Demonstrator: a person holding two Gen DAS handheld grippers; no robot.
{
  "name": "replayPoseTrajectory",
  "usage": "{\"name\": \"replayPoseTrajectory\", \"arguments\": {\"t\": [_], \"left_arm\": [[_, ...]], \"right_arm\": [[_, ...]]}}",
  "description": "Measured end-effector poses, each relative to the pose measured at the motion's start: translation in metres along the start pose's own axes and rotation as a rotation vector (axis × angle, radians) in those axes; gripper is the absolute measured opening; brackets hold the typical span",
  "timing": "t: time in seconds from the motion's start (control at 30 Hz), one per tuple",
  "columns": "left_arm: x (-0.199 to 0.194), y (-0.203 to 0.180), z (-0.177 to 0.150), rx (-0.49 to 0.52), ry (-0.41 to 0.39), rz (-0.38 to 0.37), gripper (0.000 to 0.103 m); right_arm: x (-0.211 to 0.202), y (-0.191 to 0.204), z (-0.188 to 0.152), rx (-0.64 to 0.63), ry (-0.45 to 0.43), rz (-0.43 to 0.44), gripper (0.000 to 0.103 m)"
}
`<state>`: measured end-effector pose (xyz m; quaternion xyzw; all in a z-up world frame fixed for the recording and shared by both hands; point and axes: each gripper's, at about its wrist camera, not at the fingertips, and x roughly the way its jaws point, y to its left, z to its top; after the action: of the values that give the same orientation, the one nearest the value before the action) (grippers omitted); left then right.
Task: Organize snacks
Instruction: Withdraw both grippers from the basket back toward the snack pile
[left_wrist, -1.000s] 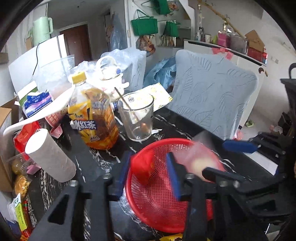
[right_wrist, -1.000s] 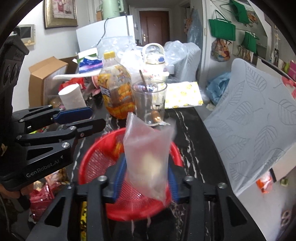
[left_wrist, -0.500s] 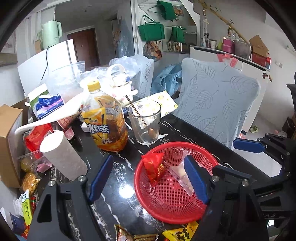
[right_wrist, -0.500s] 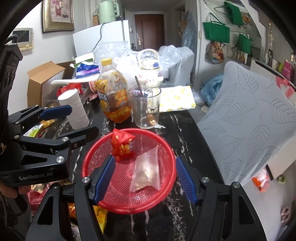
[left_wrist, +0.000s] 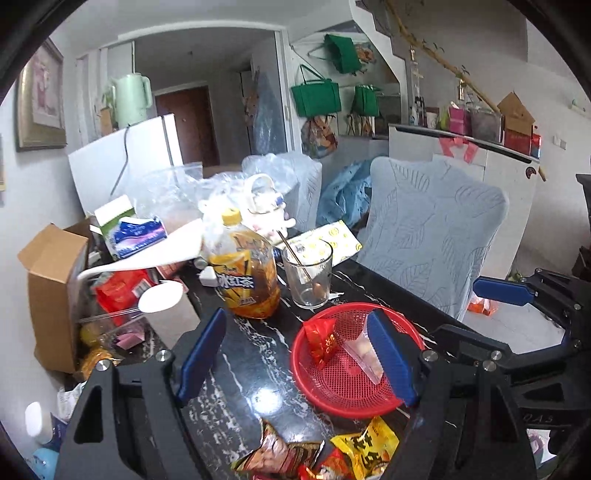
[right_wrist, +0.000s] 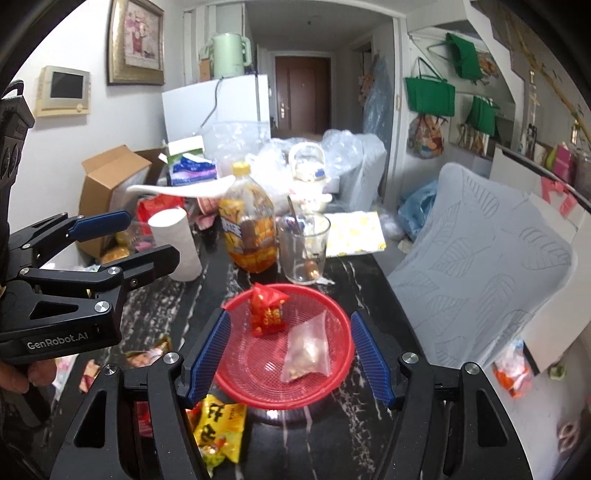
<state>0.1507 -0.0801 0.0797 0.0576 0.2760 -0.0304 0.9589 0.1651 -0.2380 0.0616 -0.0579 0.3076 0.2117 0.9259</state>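
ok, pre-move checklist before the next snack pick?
1. Right gripper empty, jaws wide: ok.
2. Left gripper empty, jaws wide: ok.
3. Clear snack bag resting inside red basket: ok.
4. Red snack packet in the basket: ok.
5. Yellow snack packet still out on the table, beside the basket's near rim: not ok.
6. Yellow packet free of neighbouring wrappers: cannot tell.

Your left gripper (left_wrist: 295, 354): jaws spread, empty. Round red mesh plastic basket (left_wrist: 332, 391) holds a red foil snack packet (left_wrist: 320, 341) and a clear plastic pouch (left_wrist: 360, 350). Yellow printed snack bag (left_wrist: 365, 448) just beside the basket's rim.
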Motion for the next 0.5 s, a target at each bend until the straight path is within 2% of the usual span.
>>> {"name": "replayPoseTrajectory", "arguments": {"t": [0.17, 0.3, 0.5], "left_arm": [[-0.033, 0.004, -0.009, -0.007, -0.024, 0.021, 0.078], [-0.053, 0.008, -0.02, -0.022, -0.007, 0.006, 0.078], [-0.081, 0.013, -0.037, -0.032, 0.001, 0.031, 0.078]], "right_arm": [[-0.028, 0.014, -0.003, -0.018, -0.039, -0.001, 0.068], [-0.046, 0.028, -0.01, -0.035, -0.058, 0.01, 0.068], [-0.064, 0.05, -0.021, -0.068, -0.068, 0.038, 0.068]]}}
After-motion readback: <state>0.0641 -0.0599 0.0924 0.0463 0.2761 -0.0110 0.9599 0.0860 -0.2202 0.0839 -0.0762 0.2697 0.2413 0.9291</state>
